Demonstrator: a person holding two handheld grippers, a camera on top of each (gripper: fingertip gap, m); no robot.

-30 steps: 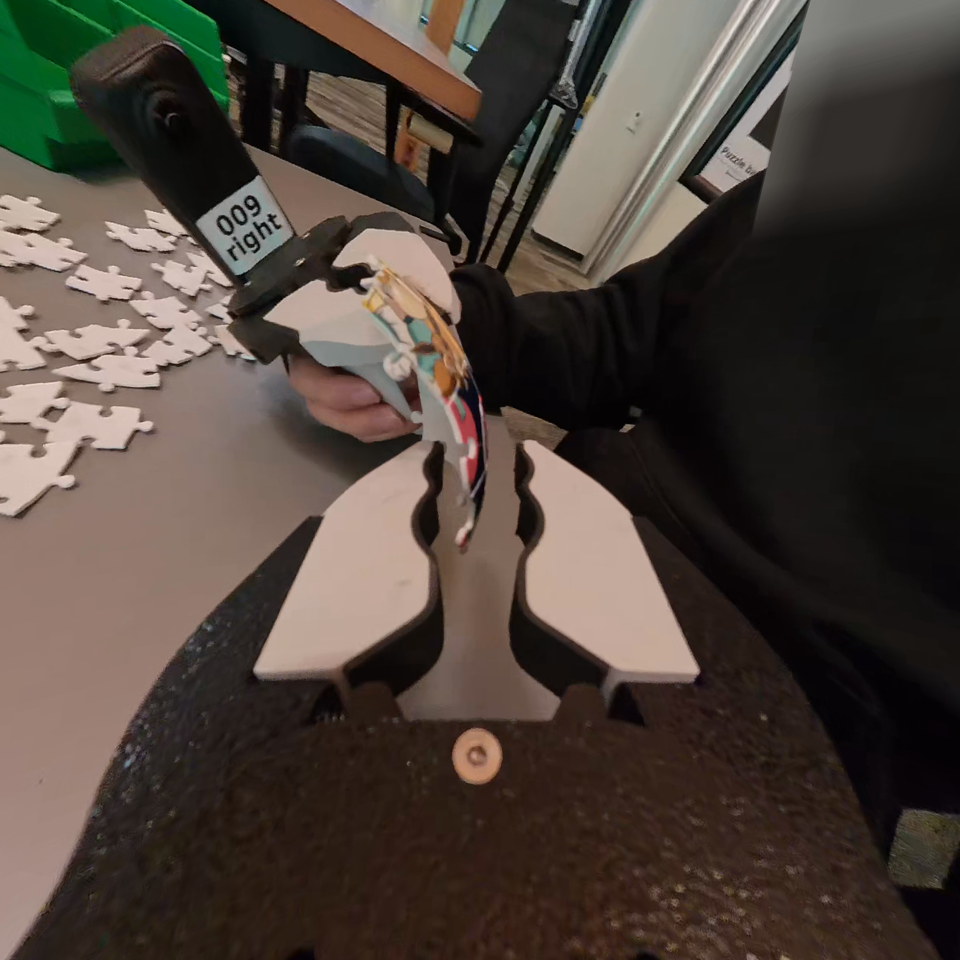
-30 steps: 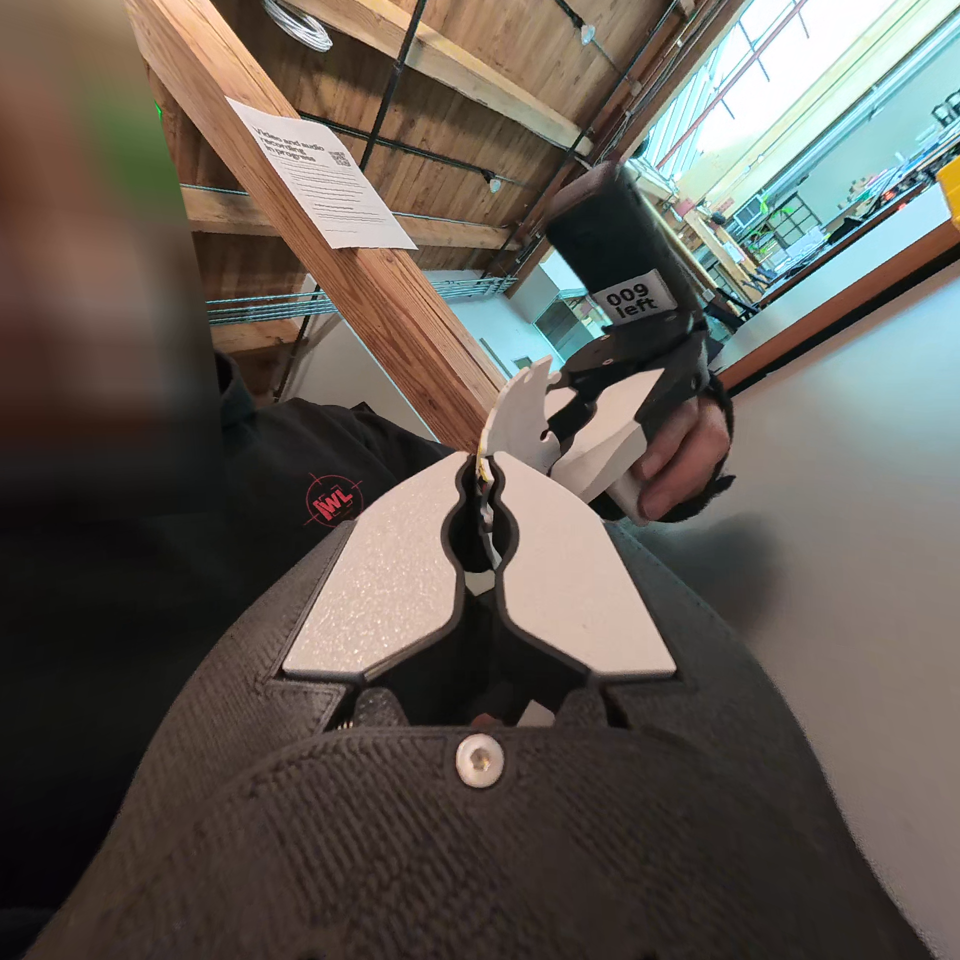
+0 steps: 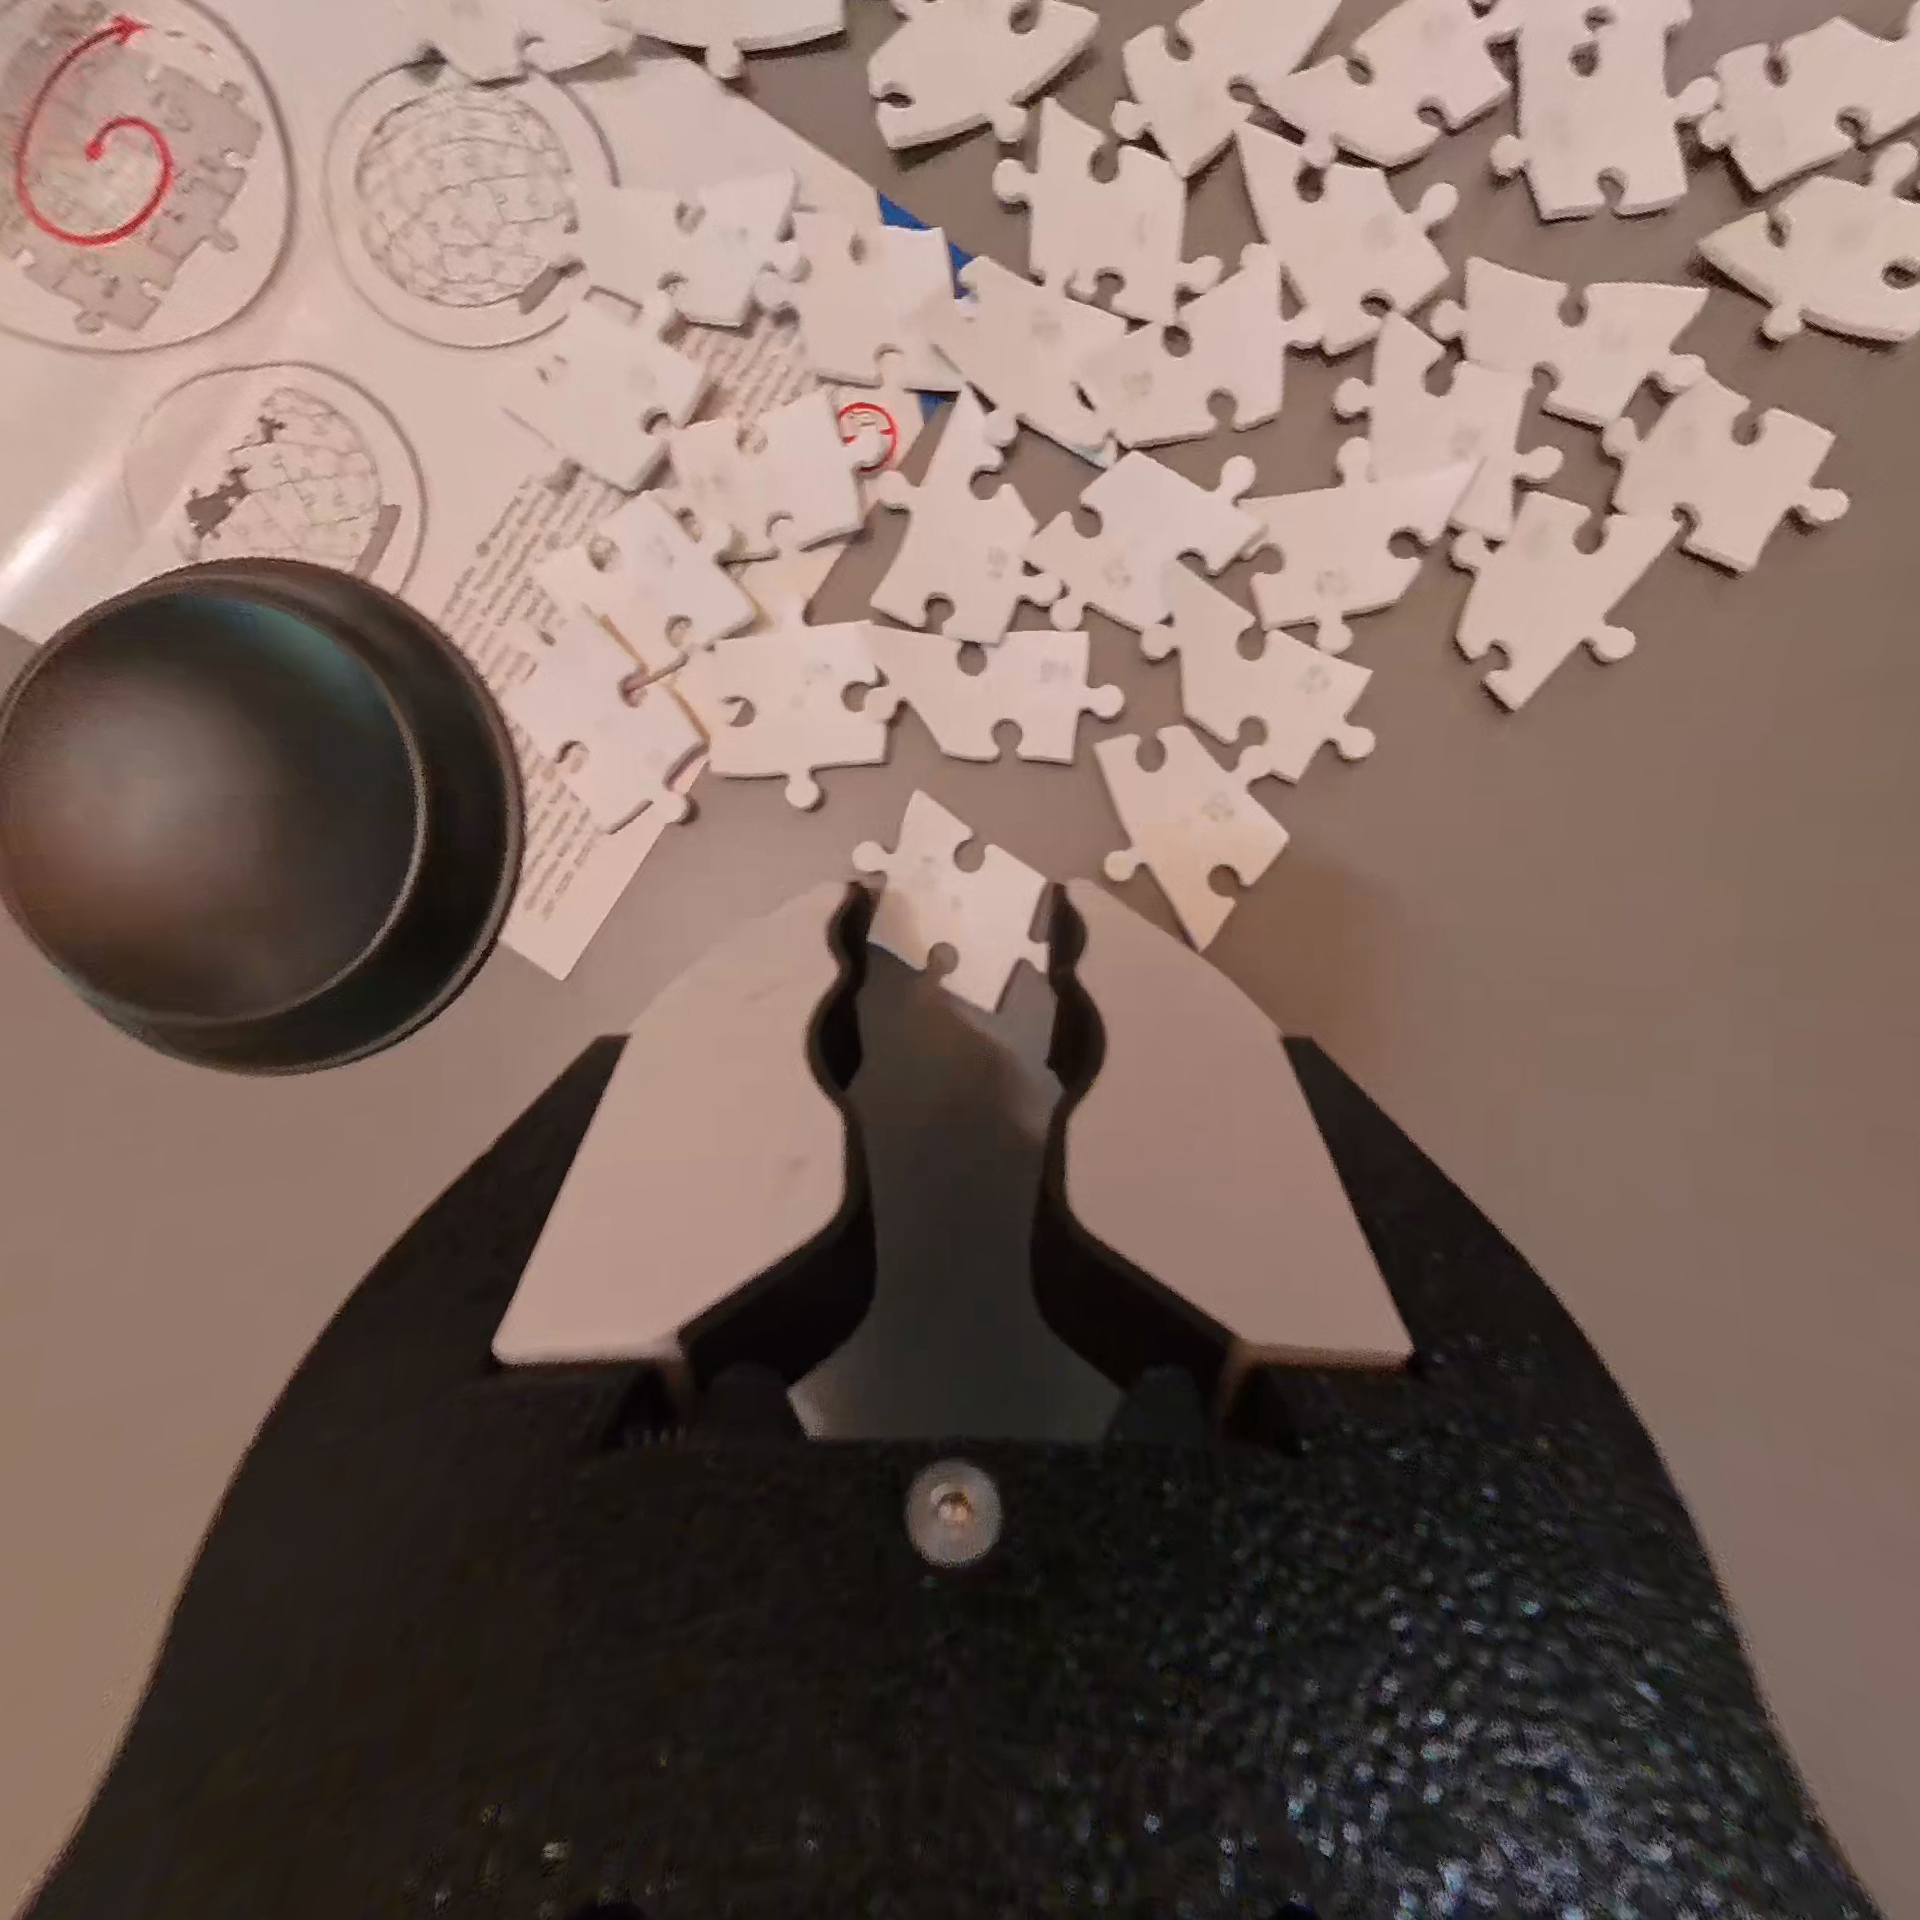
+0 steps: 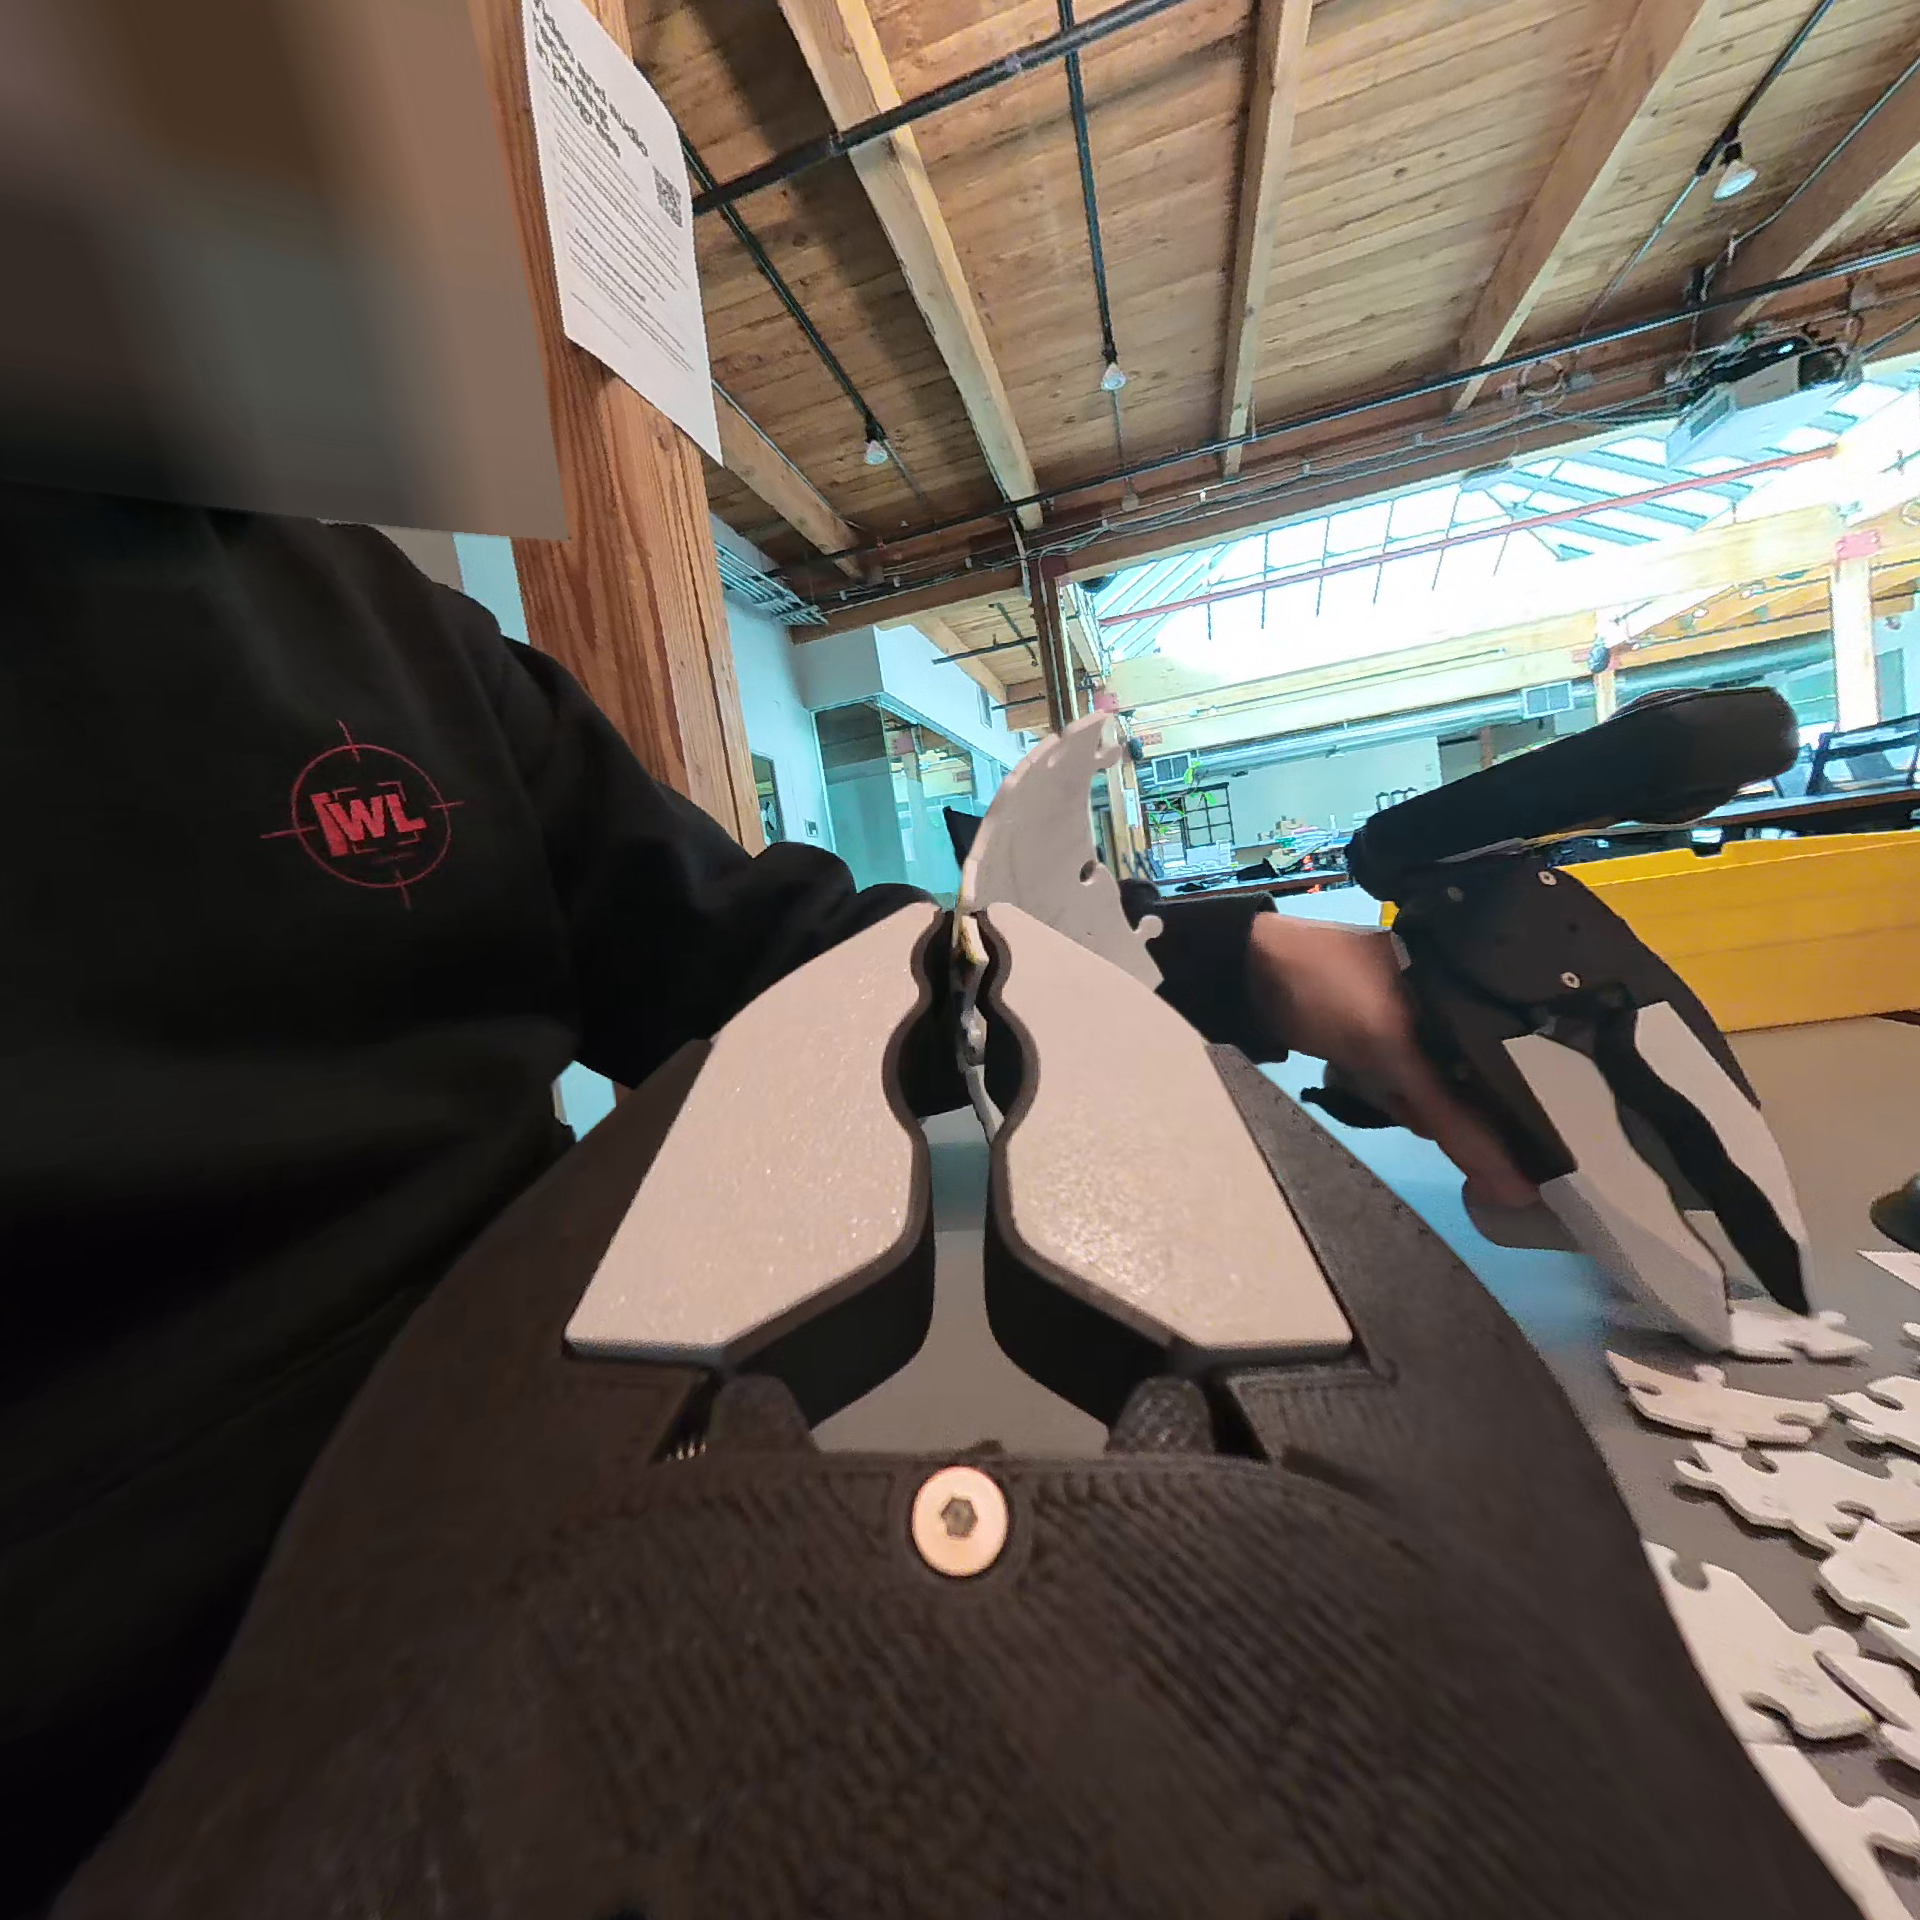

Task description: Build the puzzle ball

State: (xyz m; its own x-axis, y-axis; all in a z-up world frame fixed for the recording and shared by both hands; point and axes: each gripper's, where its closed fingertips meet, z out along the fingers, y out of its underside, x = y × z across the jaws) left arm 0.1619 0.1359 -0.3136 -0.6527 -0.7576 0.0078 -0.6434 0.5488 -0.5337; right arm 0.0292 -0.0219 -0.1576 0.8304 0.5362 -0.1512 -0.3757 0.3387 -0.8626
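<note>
The left gripper [image 3: 954, 904] points down at the grey tabletop [image 3: 1558, 1039], its pale fingers [image 3: 727, 1122] spread to either side of one white, face-down jigsaw piece [image 3: 961, 899] at the near edge of the scatter. Beyond it lie many more loose white pieces [image 3: 1195, 499], some overlapping a printed instruction sheet [image 3: 312, 343], beside which a dark round cup-shaped stand [image 3: 239, 800] sits.

The right gripper [image 4: 961, 935] is held up off the tabletop with its fingers pinching the lower edge of the curved, partly built shell of joined puzzle pieces [image 4: 1039, 831], grey inside face towards the camera.

The flat piece may prove hard to lift: the fingers could skid over it, push it into its neighbours, or pinch two at once. The thin-edge grip on the shell could also slip or flex a joint apart.

The shell's printed side and its held edge are mostly hidden; the left wrist view is motion-blurred, so contact with the piece cannot be told.
</note>
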